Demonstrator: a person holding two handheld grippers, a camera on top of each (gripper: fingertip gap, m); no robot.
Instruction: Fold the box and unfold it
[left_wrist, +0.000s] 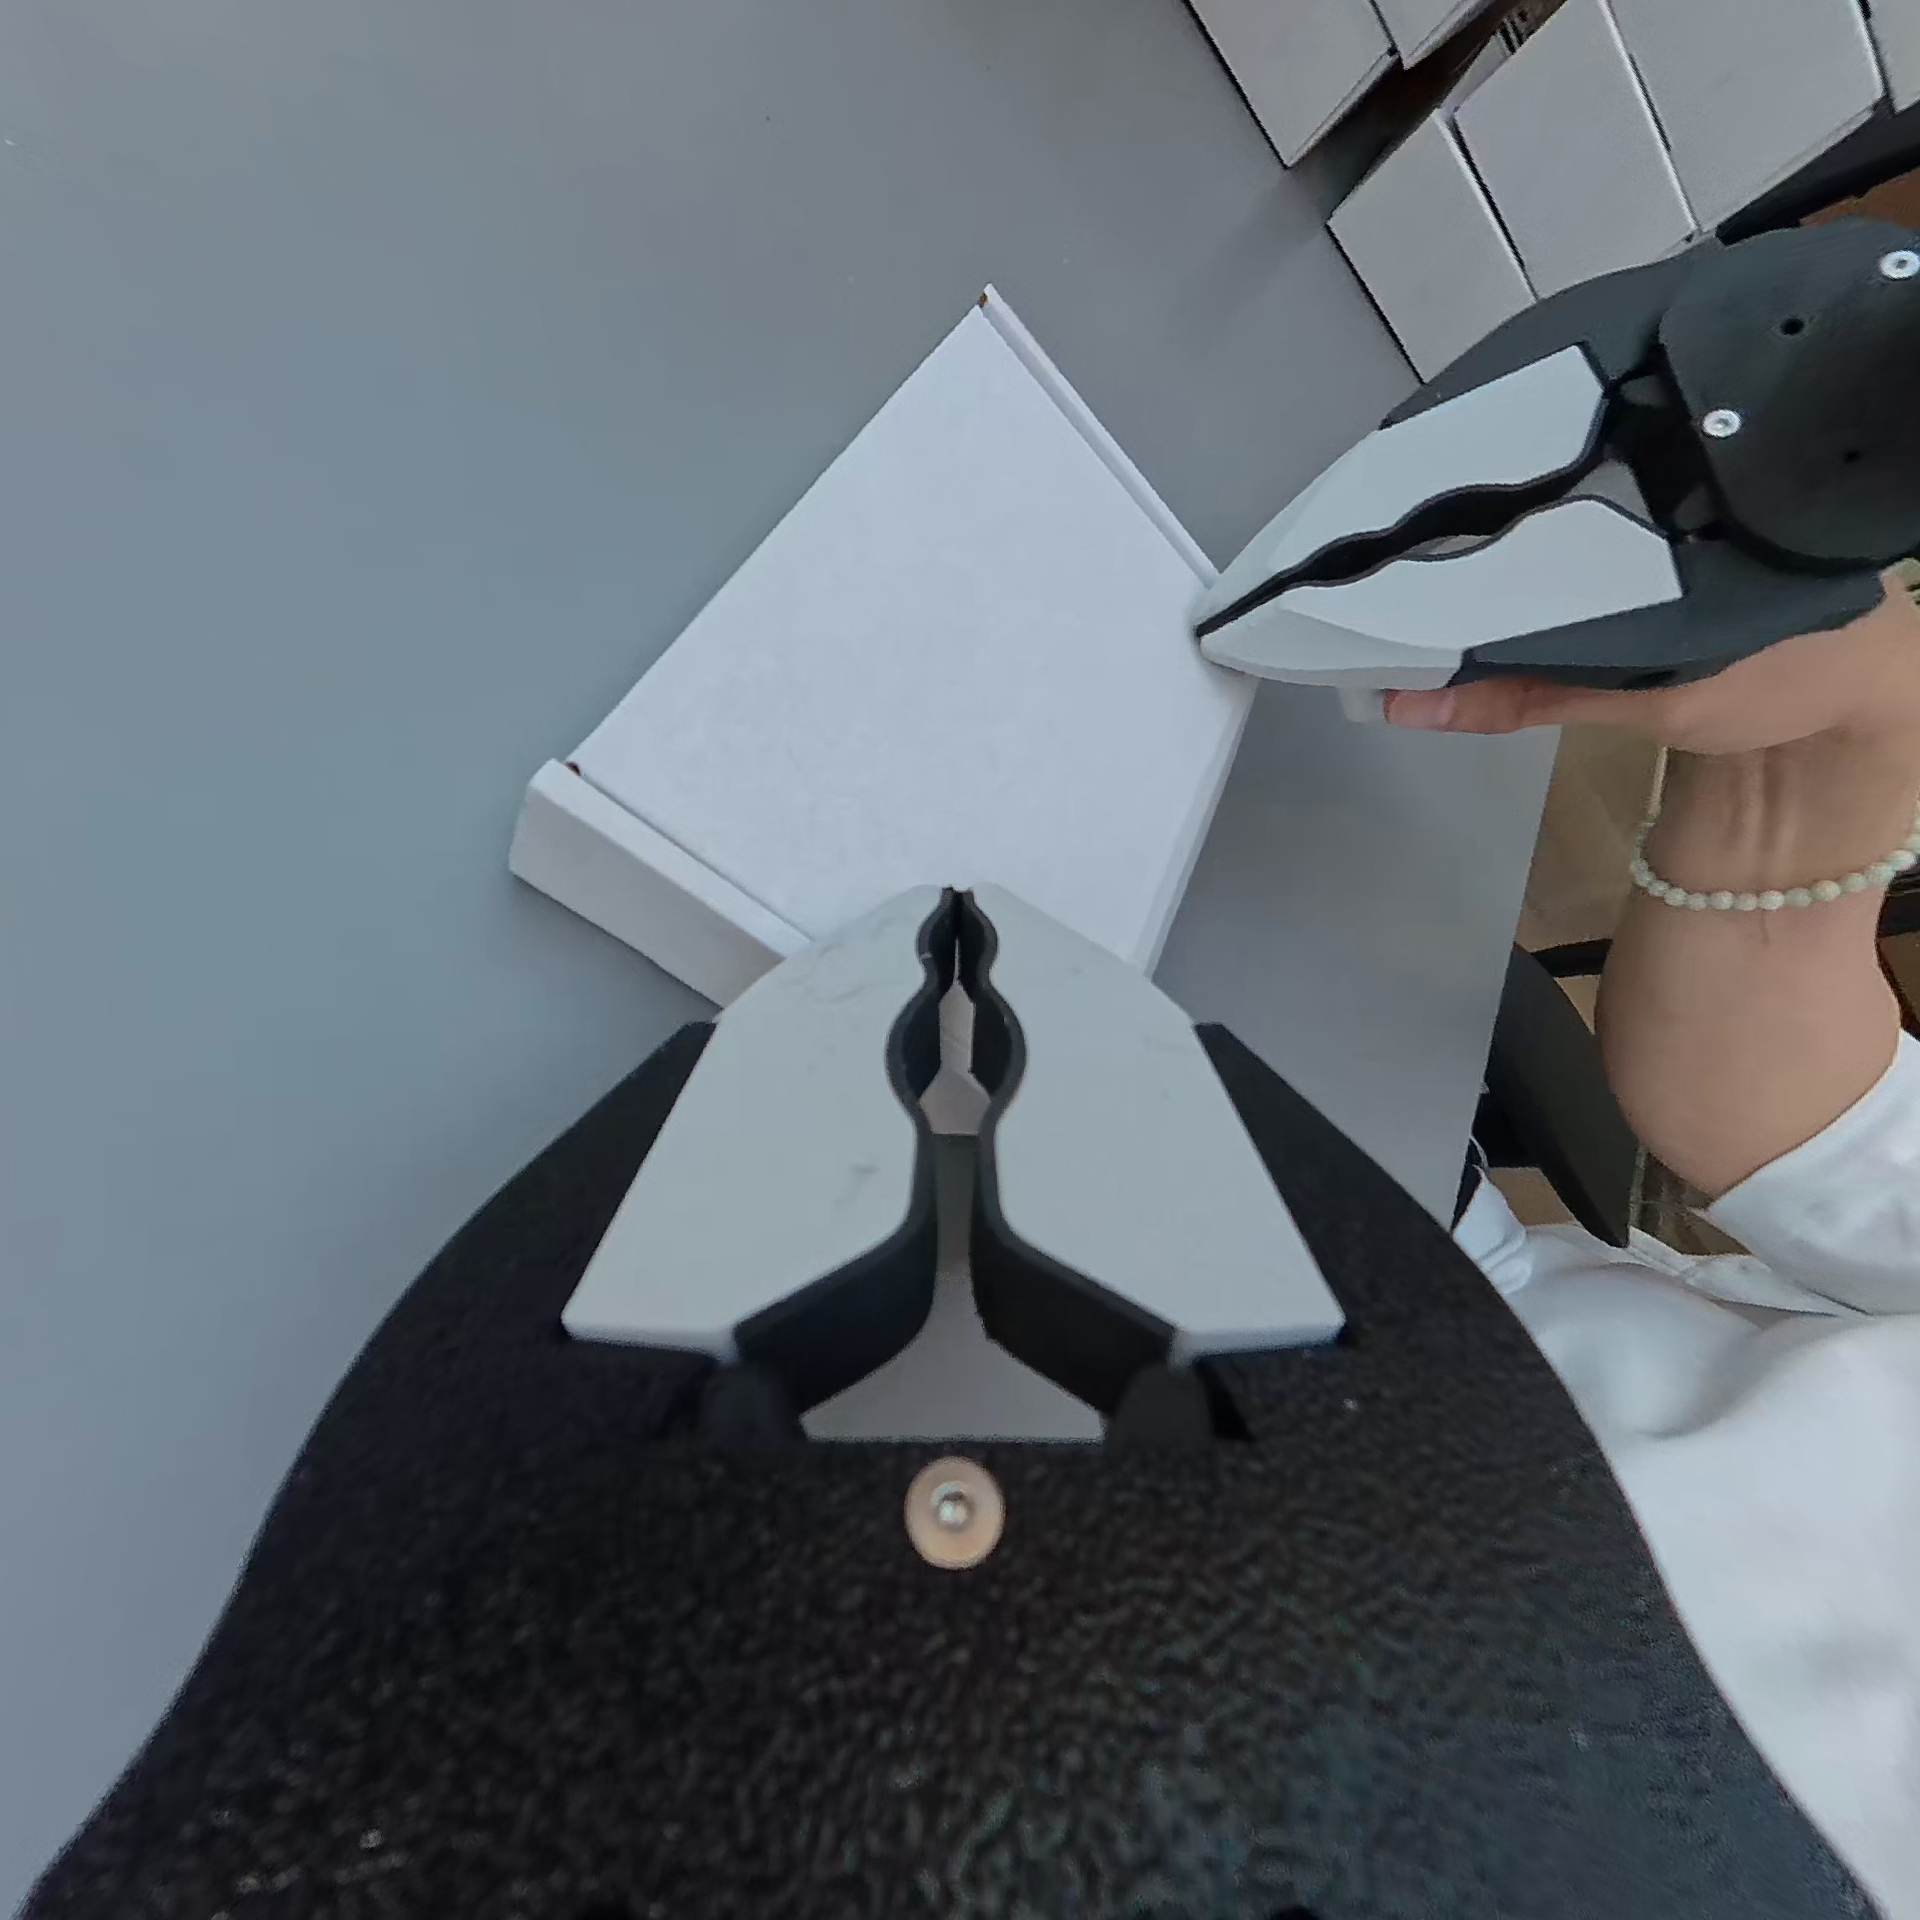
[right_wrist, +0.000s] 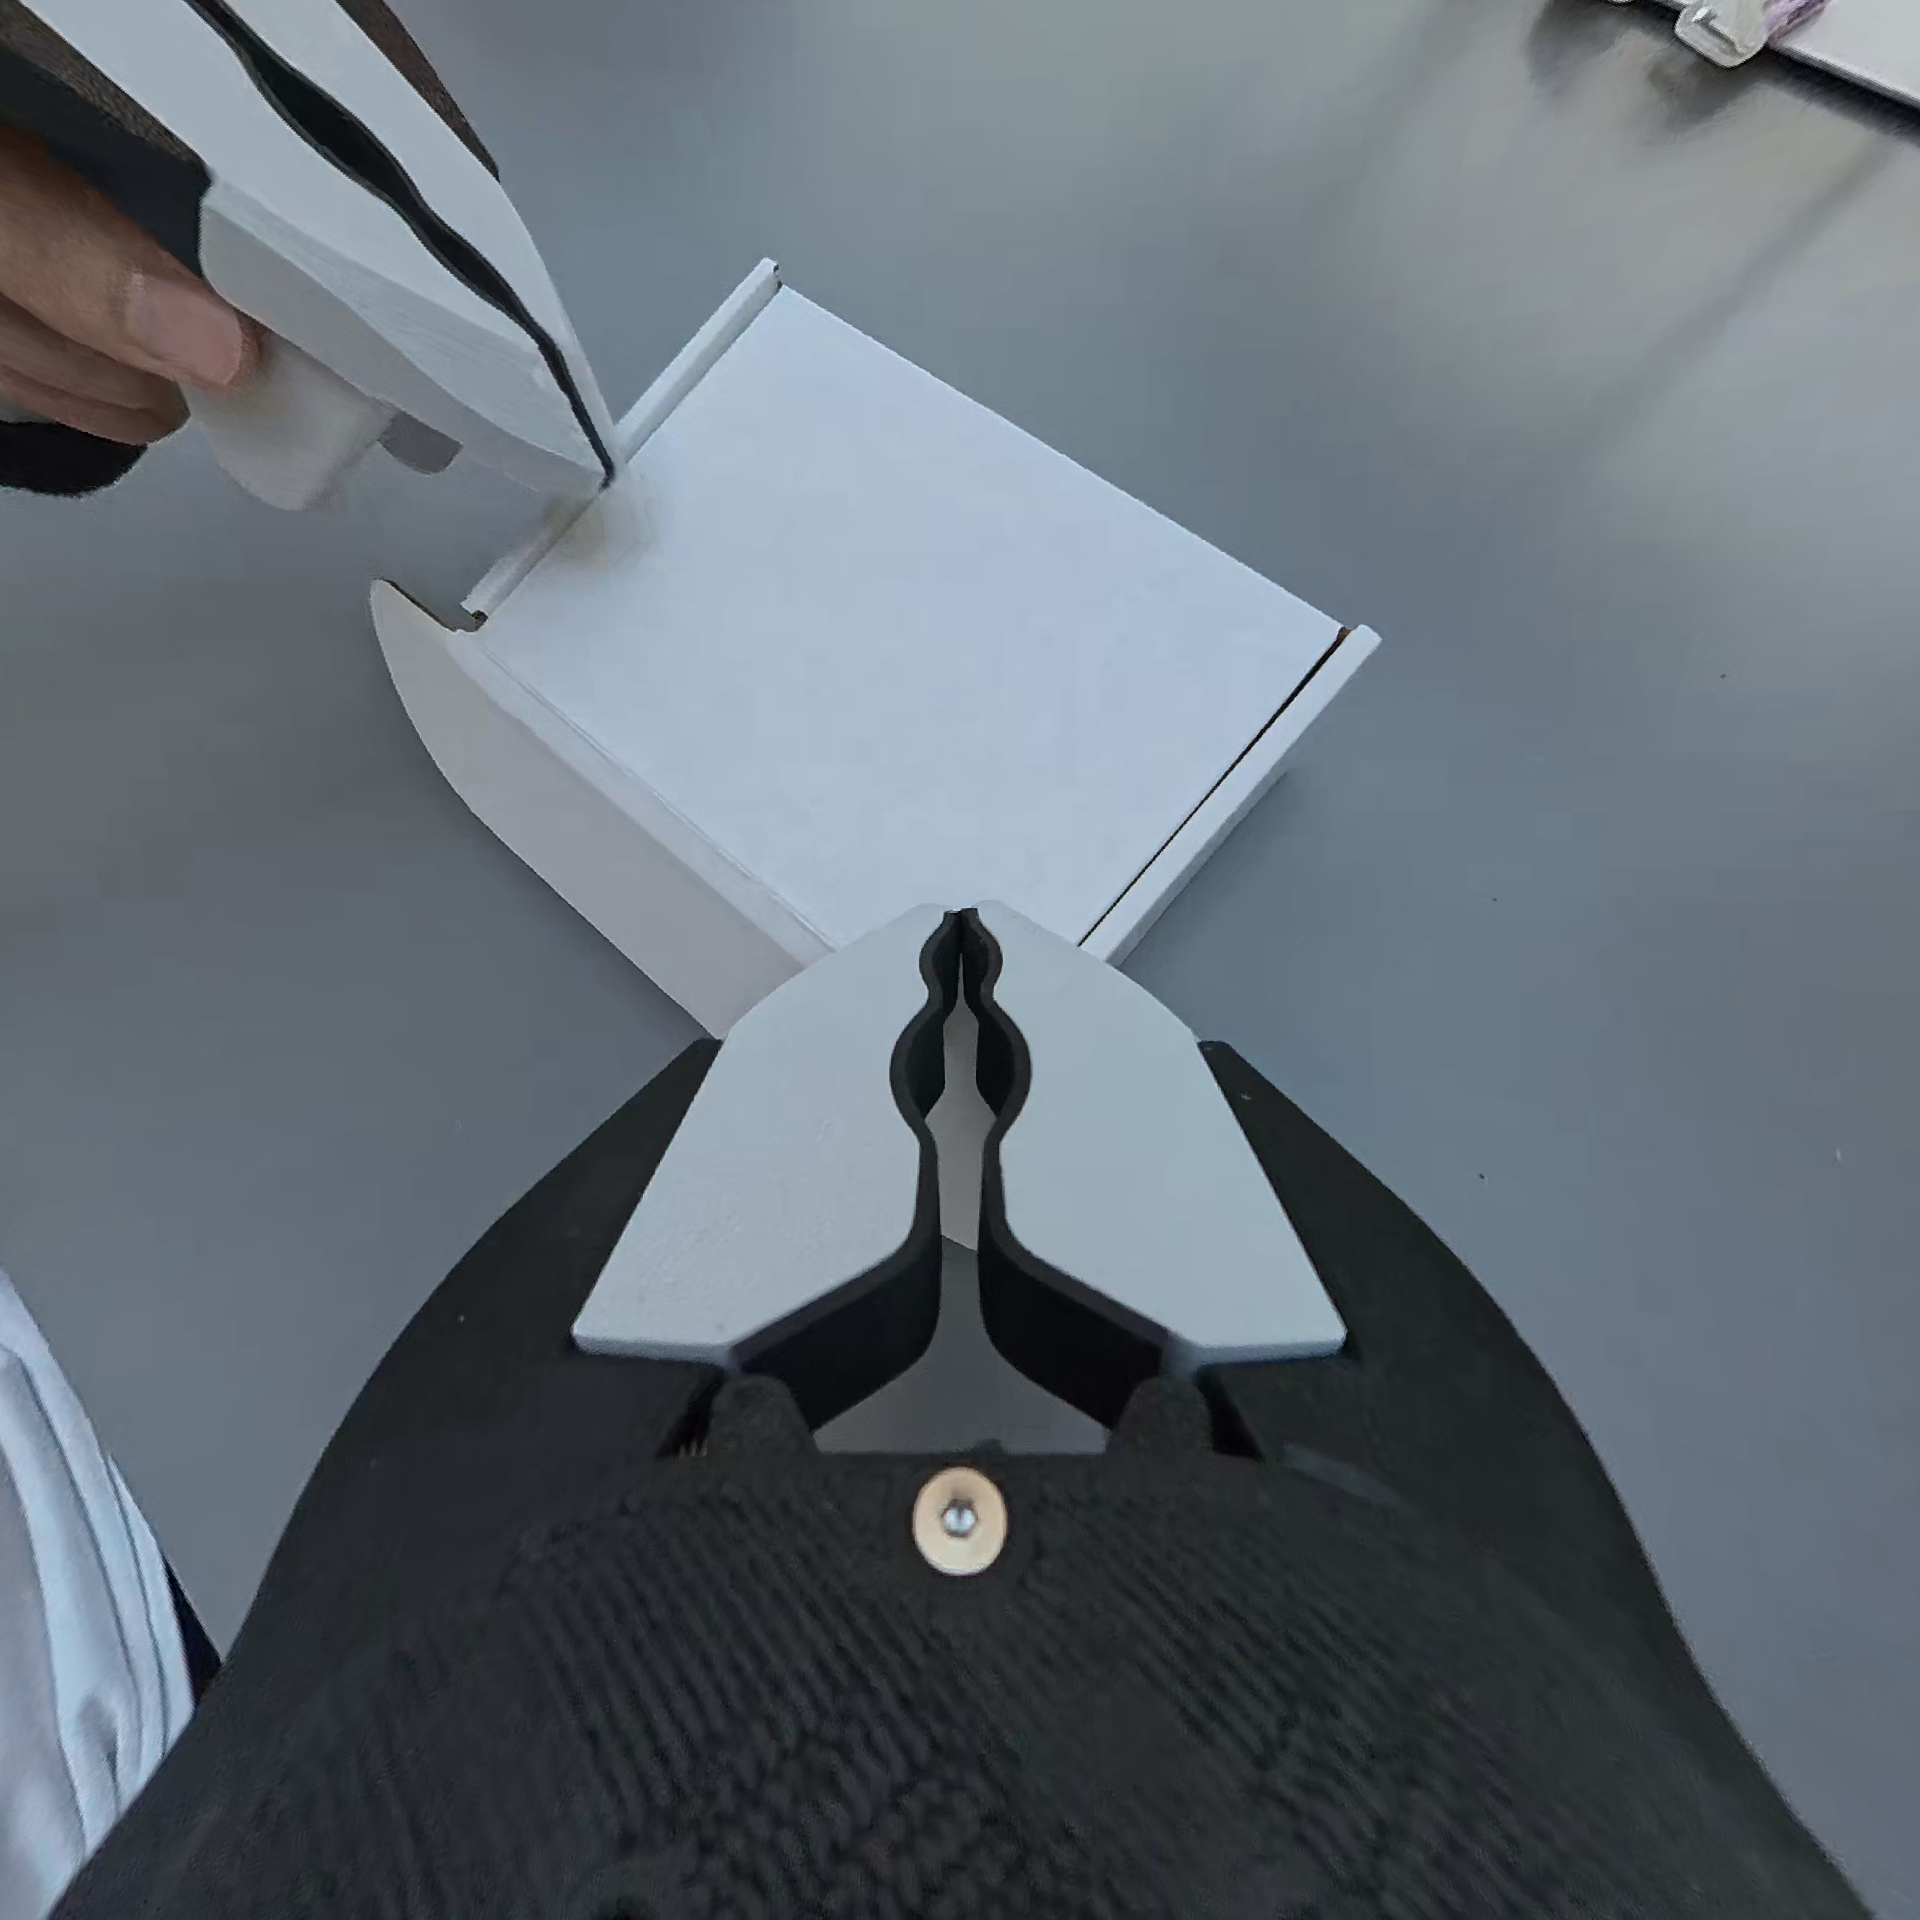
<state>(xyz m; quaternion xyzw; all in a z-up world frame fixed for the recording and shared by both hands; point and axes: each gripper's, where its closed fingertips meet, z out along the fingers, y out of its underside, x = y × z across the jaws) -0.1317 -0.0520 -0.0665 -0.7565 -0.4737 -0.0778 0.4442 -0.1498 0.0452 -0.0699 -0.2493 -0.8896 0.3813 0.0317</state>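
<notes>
Box (right_wrist: 894, 665), white, lies closed on grey table (right_wrist: 1558, 520); left claw (left_wrist: 956, 909) and right claw (right_wrist: 961, 920) both pressed together.

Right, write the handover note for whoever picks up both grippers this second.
Left gripper: shut, empty, tips at one corner of the white box.
Right gripper: shut, empty, tips at another corner of the box.
Box: folded flat with its lid down on the grey table; one rounded side flap sticks out, not tucked. More white boxes stacked at the table's far edge.
Done: the fold looks nearly finished.
Left: probably tuck that flap, then unfold the box.
</notes>
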